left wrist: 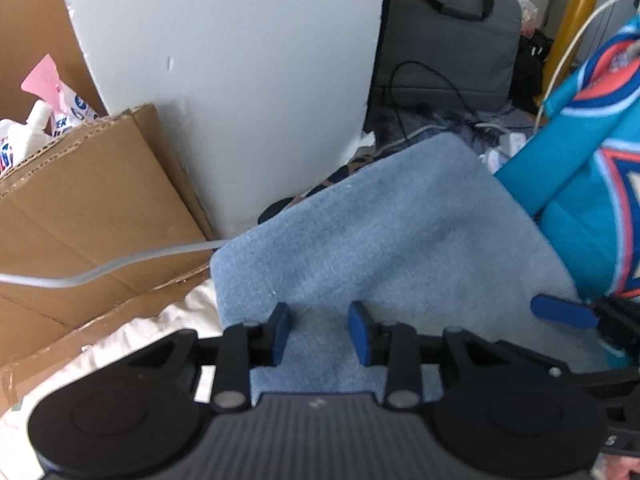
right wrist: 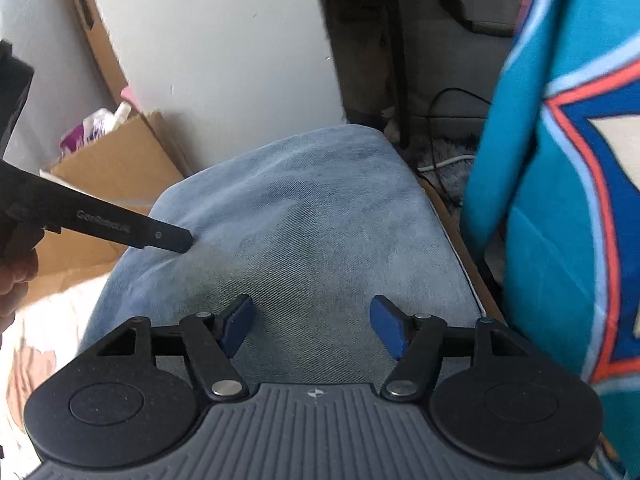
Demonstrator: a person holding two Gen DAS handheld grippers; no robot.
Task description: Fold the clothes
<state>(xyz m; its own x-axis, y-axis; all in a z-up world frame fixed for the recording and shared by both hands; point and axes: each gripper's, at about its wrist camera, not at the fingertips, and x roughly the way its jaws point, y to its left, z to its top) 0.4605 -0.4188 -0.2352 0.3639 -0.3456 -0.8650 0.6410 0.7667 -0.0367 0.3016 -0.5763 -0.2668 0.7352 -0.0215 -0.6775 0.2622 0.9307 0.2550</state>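
Note:
A folded light-blue denim garment [left wrist: 380, 232] lies flat on a cream sheet [left wrist: 160, 320]. My left gripper [left wrist: 320, 330] hovers open over the garment's near edge, with only cloth showing below its blue pads [left wrist: 280, 332]. My right gripper [right wrist: 314, 326] is open wider above the same denim garment [right wrist: 300, 220]. In the right wrist view the left gripper's black body [right wrist: 120, 226] reaches in from the left, its tip at the cloth's left edge. A teal jersey [right wrist: 560, 200] with orange and blue trim hangs at the right, also seen as the teal jersey [left wrist: 592, 184] in the left wrist view.
A cardboard box [left wrist: 92, 208] with bottles stands at the left, against a white panel [left wrist: 240, 80]. A grey laptop bag [left wrist: 448, 48] and cables [left wrist: 432, 80] sit behind the denim. A grey cord [left wrist: 100, 270] crosses the box. A hand [right wrist: 16, 276] holds the left gripper.

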